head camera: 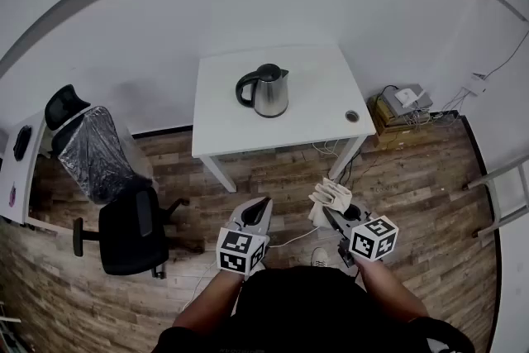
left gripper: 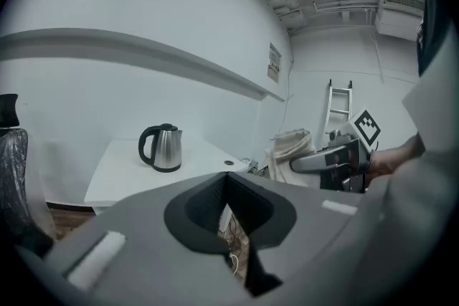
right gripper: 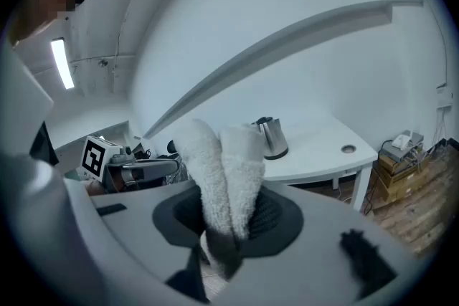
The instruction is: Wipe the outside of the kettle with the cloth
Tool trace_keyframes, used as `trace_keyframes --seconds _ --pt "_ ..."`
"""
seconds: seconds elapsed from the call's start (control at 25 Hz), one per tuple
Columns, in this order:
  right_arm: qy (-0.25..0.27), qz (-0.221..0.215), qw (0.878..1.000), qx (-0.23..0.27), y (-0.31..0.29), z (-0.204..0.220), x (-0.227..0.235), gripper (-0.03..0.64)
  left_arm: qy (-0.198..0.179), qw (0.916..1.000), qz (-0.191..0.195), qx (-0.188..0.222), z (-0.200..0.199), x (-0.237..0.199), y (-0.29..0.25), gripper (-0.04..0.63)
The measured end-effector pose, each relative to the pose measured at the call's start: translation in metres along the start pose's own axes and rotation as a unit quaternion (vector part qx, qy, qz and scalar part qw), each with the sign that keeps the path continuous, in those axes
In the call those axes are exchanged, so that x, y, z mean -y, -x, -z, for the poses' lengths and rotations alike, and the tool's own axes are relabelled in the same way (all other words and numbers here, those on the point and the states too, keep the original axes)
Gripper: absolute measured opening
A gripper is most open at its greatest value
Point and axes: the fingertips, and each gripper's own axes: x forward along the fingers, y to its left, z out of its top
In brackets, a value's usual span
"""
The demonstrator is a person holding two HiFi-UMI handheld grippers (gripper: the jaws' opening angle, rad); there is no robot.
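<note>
The person wears a black top (head camera: 307, 306), forearms bare. The left tool (head camera: 262, 202) and right tool (head camera: 327, 212) are grey with black pads (left gripper: 197, 215). Each carries a white cube (head camera: 238, 252) printed with black square markers.

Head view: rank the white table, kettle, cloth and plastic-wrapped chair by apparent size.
1. white table
2. plastic-wrapped chair
3. kettle and cloth: nearly alike. The cloth, held in the right hand-held gripper, is nearer the camera, so these two stay unranked.
</note>
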Motion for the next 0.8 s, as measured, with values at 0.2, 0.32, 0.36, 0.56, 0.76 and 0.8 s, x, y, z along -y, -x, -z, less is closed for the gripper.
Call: trace_keyframes --seconds 0.2,0.32,0.36,0.56,0.76,0.8 --pt "0.000 0.002 1.000 0.001 -0.001 -0.002 0.002 0.098 0.003 1.0000 -0.001 0.001 -0.001 -0.003 -0.002 0.008" --pt "0.000 0.004 1.000 0.001 0.000 -0.001 0.005 0.098 0.002 1.0000 -0.001 0.002 -0.001 -0.003 -0.002 0.006" --pt "-0.001 0.005 1.000 0.001 0.000 -0.001 0.005 0.100 0.002 1.0000 -0.001 0.002 0.000 -0.003 -0.002 0.006" --pt "-0.004 0.009 1.000 0.003 0.000 0.001 0.004 0.098 0.009 0.9999 -0.005 -0.002 0.005 -0.007 0.000 0.007" --pt "-0.004 0.012 1.000 -0.005 -0.003 0.003 0.005 0.100 0.014 0.9999 -0.007 -0.002 0.007 -0.012 0.000 0.008" --pt "-0.004 0.014 1.000 -0.005 -0.004 0.003 0.005 0.100 0.016 0.9999 -0.006 -0.001 0.007 -0.014 0.001 0.006"
